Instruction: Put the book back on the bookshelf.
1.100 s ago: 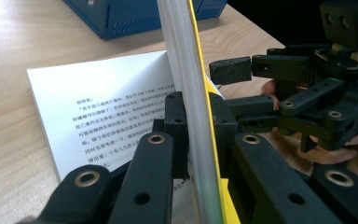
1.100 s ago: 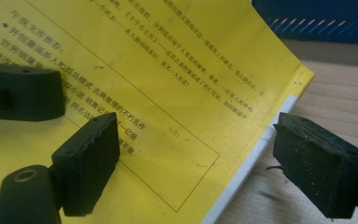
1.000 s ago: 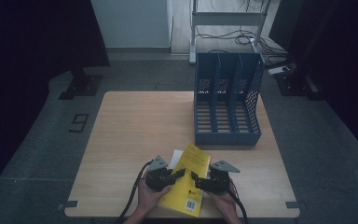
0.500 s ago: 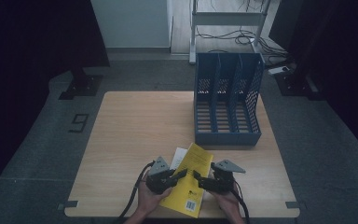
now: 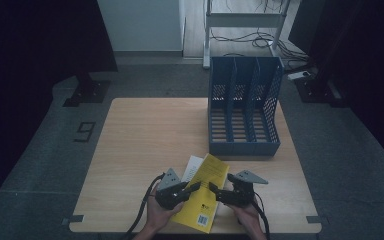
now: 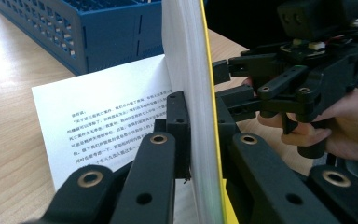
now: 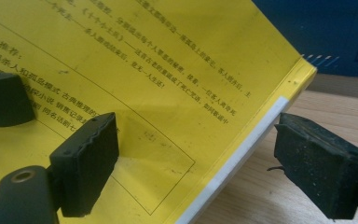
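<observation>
A yellow paperback book (image 5: 207, 200) lies open at the table's near edge, between the two hands. My left gripper (image 5: 195, 186) is shut on a thick block of its pages (image 6: 186, 70) and yellow cover, which it holds upright on edge. One printed white page (image 6: 107, 116) lies flat on the table to the left of that block. My right gripper (image 5: 213, 189) is open. One of its pads (image 7: 86, 163) hangs over the yellow cover (image 7: 168, 84), and the other sits past the book's edge above the wood. In the left gripper view, the right gripper (image 6: 242, 79) faces the book from the right.
A blue three-slot file rack (image 5: 243, 107) stands at the back right of the wooden table (image 5: 145, 135). In the left gripper view its wall (image 6: 98, 37) is close behind the open page. A metal rack and cables are on the floor beyond the table.
</observation>
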Motion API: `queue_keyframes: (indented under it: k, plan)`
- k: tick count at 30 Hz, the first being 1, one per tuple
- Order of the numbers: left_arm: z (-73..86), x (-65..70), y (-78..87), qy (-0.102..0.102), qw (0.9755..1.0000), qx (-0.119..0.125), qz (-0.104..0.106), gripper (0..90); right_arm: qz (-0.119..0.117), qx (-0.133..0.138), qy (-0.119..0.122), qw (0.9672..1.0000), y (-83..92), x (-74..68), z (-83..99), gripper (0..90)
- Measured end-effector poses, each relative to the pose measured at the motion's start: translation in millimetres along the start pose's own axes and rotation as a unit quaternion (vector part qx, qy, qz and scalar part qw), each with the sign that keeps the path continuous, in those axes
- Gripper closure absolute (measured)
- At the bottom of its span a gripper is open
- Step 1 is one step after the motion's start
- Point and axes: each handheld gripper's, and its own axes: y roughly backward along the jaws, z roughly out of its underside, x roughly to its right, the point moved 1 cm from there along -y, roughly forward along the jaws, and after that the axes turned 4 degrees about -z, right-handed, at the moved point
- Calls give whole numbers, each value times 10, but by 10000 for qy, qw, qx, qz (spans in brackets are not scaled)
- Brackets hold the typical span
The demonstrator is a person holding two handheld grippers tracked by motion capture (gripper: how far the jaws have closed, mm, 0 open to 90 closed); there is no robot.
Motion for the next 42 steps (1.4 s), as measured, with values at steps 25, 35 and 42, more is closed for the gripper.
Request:
queue_keyframes:
  k: [25, 35, 42]
  plan:
    - [-29, -135, 171, 55, 9995, 52, 301, 832, -460, 276, -55, 9985, 72, -16, -56, 233]
    - [-25, -215, 224, 161, 9993, 5, 352, 831, -423, 563, 103, 9975, 236, -103, -142, 351]
    - [-28, -255, 271, 133, 9994, 4, 324, 825, -520, 706, 367, 9955, 284, -188, -179, 421]
